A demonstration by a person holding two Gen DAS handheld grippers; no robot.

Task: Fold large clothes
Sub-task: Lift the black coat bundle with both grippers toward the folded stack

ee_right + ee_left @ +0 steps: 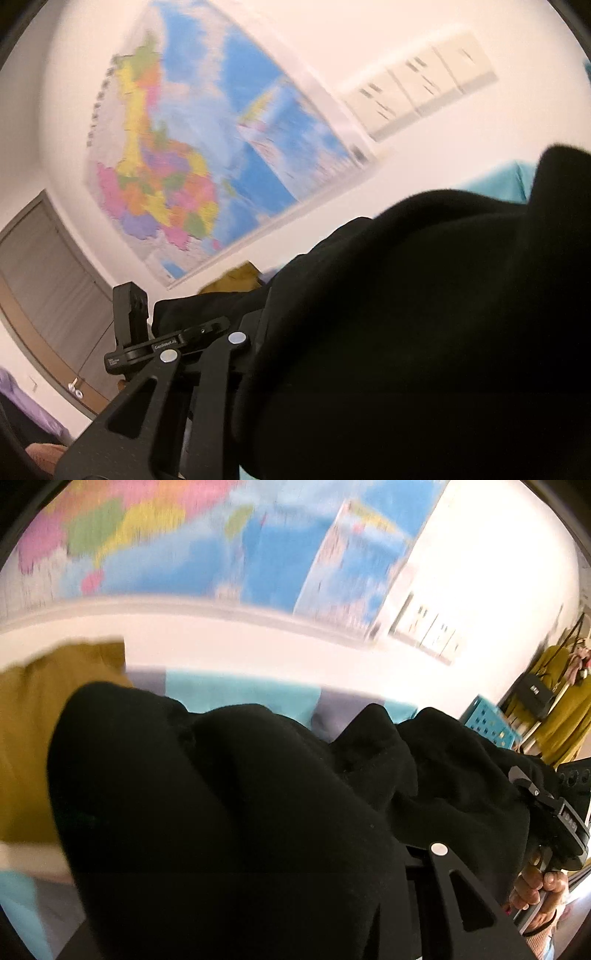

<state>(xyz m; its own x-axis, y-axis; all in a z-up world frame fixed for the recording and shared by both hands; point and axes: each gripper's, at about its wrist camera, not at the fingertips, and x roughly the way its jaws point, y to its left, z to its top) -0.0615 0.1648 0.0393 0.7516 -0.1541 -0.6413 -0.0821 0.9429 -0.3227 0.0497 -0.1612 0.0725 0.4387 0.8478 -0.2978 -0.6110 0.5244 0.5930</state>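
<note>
A black garment [229, 812] bulks over the lens in both views, lifted above a turquoise and grey striped surface [240, 692]; the left wrist view alone shows a mustard cloth [33, 738] at its left, a turquoise crate [487, 720], mustard clothes hanging at the far right, and the right tool [554, 812] with a hand [535, 890] on its grip; the right wrist view alone shows a grey door [48, 280], the left tool [155, 339] and more of the wall map [207, 162]; each tool's tips are buried in black cloth, so I cannot tell how wide either stands or whether it grips.
</note>
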